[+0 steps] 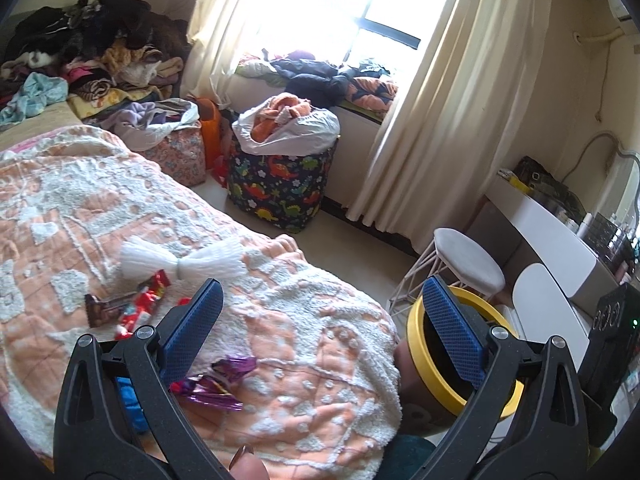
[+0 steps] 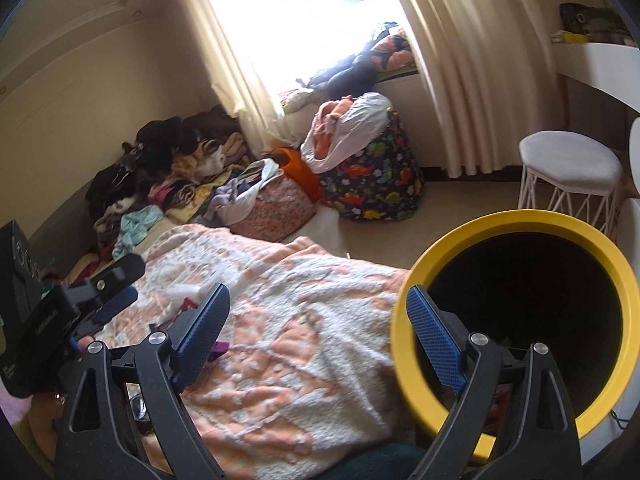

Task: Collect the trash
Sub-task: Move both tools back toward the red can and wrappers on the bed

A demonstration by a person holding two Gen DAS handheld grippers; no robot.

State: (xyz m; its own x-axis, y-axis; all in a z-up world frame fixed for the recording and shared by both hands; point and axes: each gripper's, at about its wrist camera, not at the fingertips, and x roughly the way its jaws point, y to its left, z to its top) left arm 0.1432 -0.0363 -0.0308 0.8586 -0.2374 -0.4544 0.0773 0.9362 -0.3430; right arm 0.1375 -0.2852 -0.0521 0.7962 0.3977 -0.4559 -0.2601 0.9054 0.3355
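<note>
Wrappers lie on the orange-and-white bed blanket (image 1: 100, 208): a red wrapper (image 1: 150, 294), a brown wrapper (image 1: 102, 308), a purple foil wrapper (image 1: 218, 384), and something blue (image 1: 130, 400) behind my left finger. A white tassel (image 1: 180, 258) lies above them. My left gripper (image 1: 320, 312) is open and empty above the blanket, the purple wrapper just by its left finger. A yellow-rimmed bin (image 2: 516, 320) stands beside the bed; it also shows in the left wrist view (image 1: 416, 344). My right gripper (image 2: 320, 320) is open and empty, its right finger over the bin's rim.
A dinosaur-print laundry bag (image 1: 280, 180) and a floral bag (image 1: 180, 152) stand on the floor by the window. Clothes (image 1: 92, 40) are heaped at the bed's far end. A white stool (image 2: 568, 168) and a white desk (image 1: 548, 232) stand right of the bin.
</note>
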